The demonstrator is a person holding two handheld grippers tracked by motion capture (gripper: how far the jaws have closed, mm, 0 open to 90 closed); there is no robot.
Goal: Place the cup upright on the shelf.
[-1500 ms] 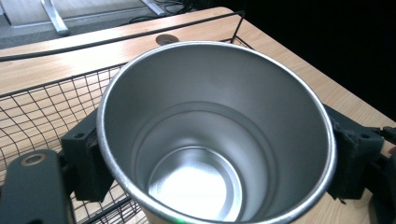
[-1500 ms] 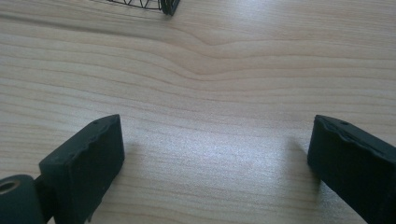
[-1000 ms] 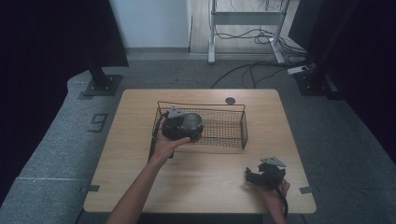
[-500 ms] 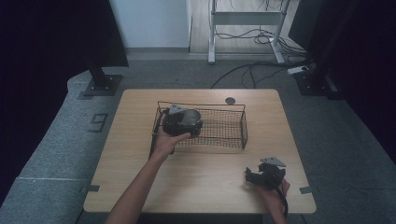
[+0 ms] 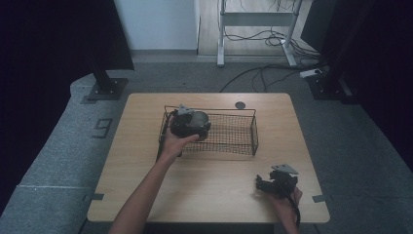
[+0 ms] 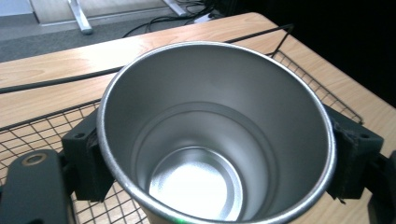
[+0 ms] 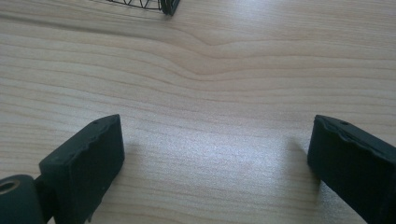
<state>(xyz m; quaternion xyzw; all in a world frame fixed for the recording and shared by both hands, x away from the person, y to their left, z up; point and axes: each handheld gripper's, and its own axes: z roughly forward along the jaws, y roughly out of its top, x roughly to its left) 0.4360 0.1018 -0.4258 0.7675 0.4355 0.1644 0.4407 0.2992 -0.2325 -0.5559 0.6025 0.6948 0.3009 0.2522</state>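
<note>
Writing is scarce from the high view: the one readable mark is a dark numeral 9 (image 5: 103,127) set on the grey floor (image 5: 63,161) left of the counter. The counter (image 5: 209,170) is pale wood with a small dark round disc (image 5: 239,105) near its far edge. A black wire basket (image 5: 234,131) sits on its middle. The left tool (image 5: 191,124) hovers over the basket's left end, held by a hand (image 5: 173,145) whose forearm comes in from the bottom. It carries a steel cup (image 5: 198,118). The right tool (image 5: 263,184) rests low near the counter's near right corner, well apart from the basket. Beyond the counter stand a black stand foot (image 5: 104,87), a white frame (image 5: 258,29) and loose cables (image 5: 263,73) on the floor; the sides of the room are dark.

Left gripper view: the steel cup (image 6: 215,140) opens toward the camera, unmarked inside, its bright bottom showing. The black pads (image 6: 86,158) of the left tool press its wall on either side, so the tool grips the cup. Basket mesh (image 6: 28,135) lies below, with the counter (image 6: 51,70) beyond it.

Right gripper view: the right tool (image 7: 212,158) has its jaws wide apart over bare wood grain (image 7: 210,70), with nothing between them. A corner of the basket (image 7: 163,5) shows at the top edge.
</note>
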